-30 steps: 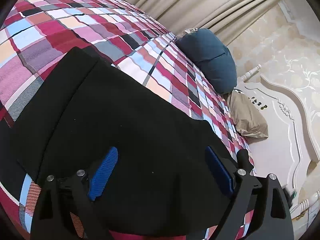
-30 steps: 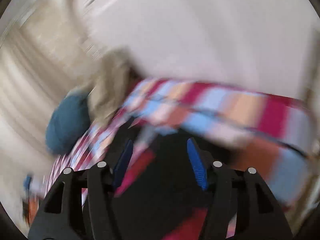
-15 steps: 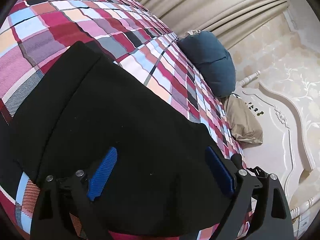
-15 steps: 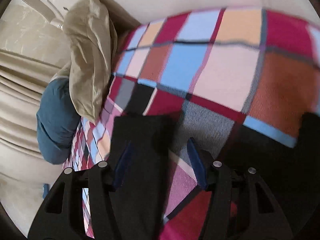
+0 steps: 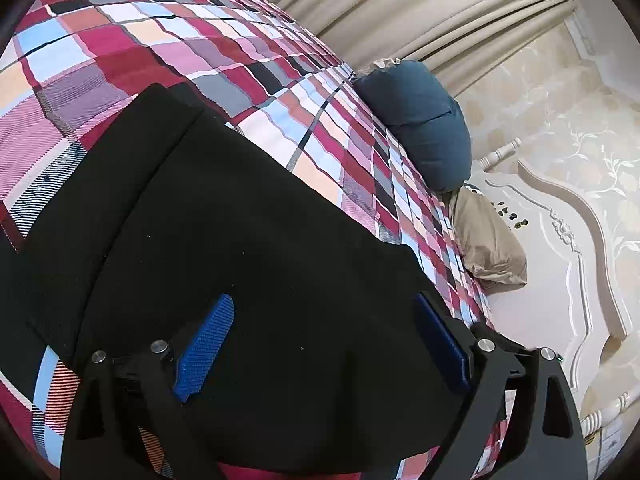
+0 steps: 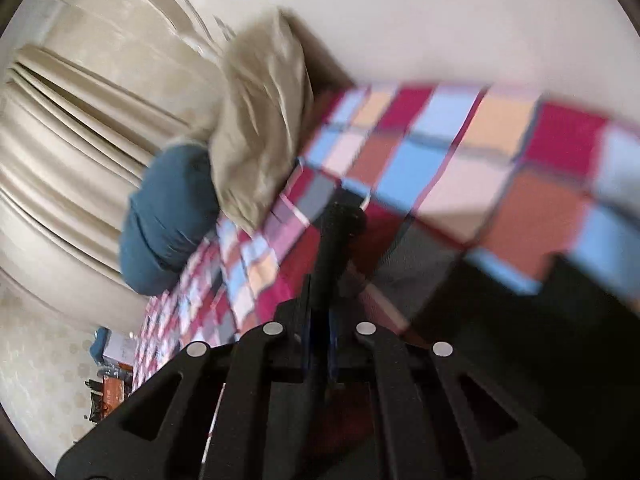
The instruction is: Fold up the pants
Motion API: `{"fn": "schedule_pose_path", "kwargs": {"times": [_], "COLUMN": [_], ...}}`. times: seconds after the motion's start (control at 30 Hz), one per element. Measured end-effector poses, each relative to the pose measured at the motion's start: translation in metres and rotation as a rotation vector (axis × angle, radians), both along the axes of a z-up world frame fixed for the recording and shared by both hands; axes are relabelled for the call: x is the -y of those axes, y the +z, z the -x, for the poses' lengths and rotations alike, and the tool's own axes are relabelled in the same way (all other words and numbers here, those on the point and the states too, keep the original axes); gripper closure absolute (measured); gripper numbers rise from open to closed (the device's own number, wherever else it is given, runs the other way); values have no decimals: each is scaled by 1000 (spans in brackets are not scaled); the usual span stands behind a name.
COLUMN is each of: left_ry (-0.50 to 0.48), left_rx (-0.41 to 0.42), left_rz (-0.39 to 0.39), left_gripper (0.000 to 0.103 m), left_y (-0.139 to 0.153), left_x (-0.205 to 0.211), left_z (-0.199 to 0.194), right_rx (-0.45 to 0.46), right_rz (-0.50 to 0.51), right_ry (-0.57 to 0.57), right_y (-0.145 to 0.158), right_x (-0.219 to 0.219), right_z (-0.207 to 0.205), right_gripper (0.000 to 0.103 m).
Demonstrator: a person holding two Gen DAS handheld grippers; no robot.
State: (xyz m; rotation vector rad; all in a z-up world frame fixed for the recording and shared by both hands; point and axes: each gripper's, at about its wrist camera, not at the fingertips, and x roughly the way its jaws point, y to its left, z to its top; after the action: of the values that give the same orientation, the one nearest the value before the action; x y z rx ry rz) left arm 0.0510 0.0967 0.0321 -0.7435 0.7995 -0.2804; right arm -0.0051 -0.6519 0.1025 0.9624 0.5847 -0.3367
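Black pants (image 5: 224, 232) lie spread flat on a plaid bedspread (image 5: 168, 40). My left gripper (image 5: 320, 344) is open just above the near part of the pants, blue pads wide apart and empty. In the blurred right wrist view, my right gripper (image 6: 320, 320) is shut on a narrow strip of the black pants (image 6: 334, 240), which stands up from between the jaws. More black fabric (image 6: 520, 320) lies lower right on the bedspread (image 6: 460, 160).
A dark blue pillow (image 5: 420, 124) and a tan pillow (image 5: 488, 240) lie at the head of the bed, against a white carved headboard (image 5: 560, 280). Beige curtains (image 5: 420, 16) hang behind. Both pillows show in the right wrist view (image 6: 172, 216).
My right gripper was open over a pants leg and has shut on its edge, then lifted and swung. My left gripper stayed open, almost still above the pants.
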Motion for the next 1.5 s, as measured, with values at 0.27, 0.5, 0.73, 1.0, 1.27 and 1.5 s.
{"fn": "schedule_pose_path", "kwargs": {"times": [0.27,0.5,0.73,1.0,1.27,1.5], "left_ry": [-10,-19,-19,-26,-26,-27], "left_rx": [15,15,18,29,26,26], "left_rz": [-25,-46,-63,-80,-66,-67], "left_gripper": [14,13,13,13,13,13], "left_y": [1,2,2,2,2,2], "left_x": [4,7,10,11,10,9], "left_z": [3,4,4,6,5,5], "right_rx": [22,-22,10,131,139,99], "right_rz": [-44,-124,-193,-278,-324,-287], "right_ry": [-125,-183,-247,-217,8,64], "right_y": [7,-50,-73,-67,-70,-78], "right_x": [32,37,49,5,-92,-138], "right_z": [131,163,169,195,171,149], "right_gripper": [98,98,98,54,54,97]}}
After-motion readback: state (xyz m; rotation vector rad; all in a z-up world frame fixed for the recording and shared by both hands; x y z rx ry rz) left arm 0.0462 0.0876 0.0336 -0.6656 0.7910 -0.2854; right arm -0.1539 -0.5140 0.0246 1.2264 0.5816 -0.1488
